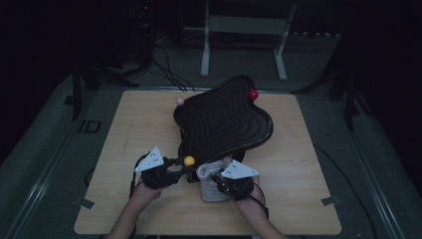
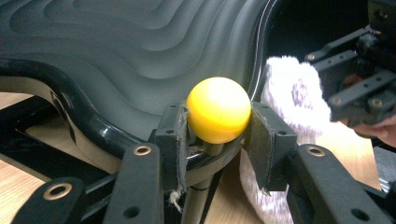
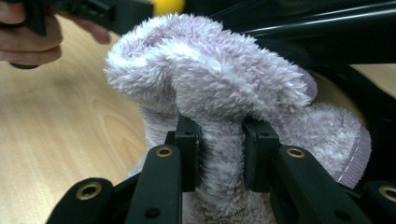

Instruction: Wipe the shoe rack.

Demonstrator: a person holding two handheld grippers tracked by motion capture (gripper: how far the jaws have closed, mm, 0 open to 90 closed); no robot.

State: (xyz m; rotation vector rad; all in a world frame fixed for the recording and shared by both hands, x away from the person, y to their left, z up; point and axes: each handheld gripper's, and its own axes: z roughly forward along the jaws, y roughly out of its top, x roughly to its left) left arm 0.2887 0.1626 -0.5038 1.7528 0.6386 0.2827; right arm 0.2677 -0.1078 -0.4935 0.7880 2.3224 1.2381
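Dim room, wooden bench [image 1: 149, 209]. Landmark: the black wavy-ridged tray [image 1: 221, 122], raised on a stand near the bench centre, its surface cut in concentric ripples.

Yellow ball [image 2: 218, 115] sits on a short peg at the tray's near rim, at the corner closest to the person. Left tongs [image 2: 218, 135] are closed on it: both pads press the ball's sides, jaws only partly drawn in because the ball fills the gap. In the high view the left tongs [image 1: 185, 166] reach in from the near-left of the tray, and the ball [image 1: 189, 161] shows just at the rim edge.

Fluffy pale-lilac cloth [image 3: 233, 98] is bunched just below the tray's near edge, right beside the yellow ball's peg. Right tongs [image 3: 219, 154] are clamped on a fold of it, pile squeezed tight between the two pads, the loose top flopping over above the jaws. From above, the cloth [image 1: 211, 181] lies on the bench under the tray's near rim, with the right tongs [image 1: 219, 178] on it.

Pink ball [image 1: 179, 101] at the tray's far-left corner; red ball [image 1: 254, 94] at its far-right corner. Both well apart from the tongs.
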